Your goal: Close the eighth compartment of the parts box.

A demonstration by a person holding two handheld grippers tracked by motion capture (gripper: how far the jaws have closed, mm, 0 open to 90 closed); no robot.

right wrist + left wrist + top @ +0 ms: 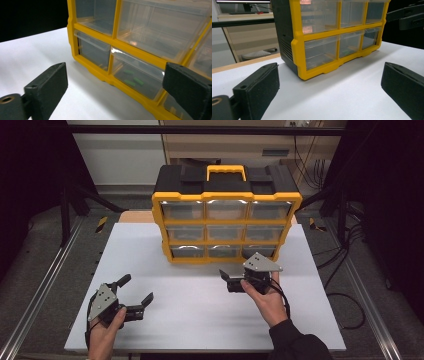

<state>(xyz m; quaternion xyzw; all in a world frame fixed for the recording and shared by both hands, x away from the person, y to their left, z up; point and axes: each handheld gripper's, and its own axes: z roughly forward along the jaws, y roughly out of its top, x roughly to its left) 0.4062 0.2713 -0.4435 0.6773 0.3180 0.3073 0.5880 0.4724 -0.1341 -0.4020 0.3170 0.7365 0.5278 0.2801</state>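
Note:
A yellow and black drawer cabinet (226, 222) with a yellow carry handle stands upright at the back middle of the white table top (200, 315). It has three rows of clear drawers. The left gripper view shows the cabinet (329, 40) ahead. Seen in the right gripper view, a bottom-row drawer (137, 77) holds small green pieces (130, 78). My left gripper (136, 289) rests at the front left, open and empty, with its jaws wide apart (332, 95). My right gripper (235, 275) hovers just before the cabinet's bottom row, open (117, 90), with nothing between its pads.
The table top ends close behind the cabinet, where a wooden edge (135, 216) shows. Metal rails (45, 280) run along both sides on the floor. Cables (345, 270) trail at the right, and black frame posts (65, 205) stand at the back corners.

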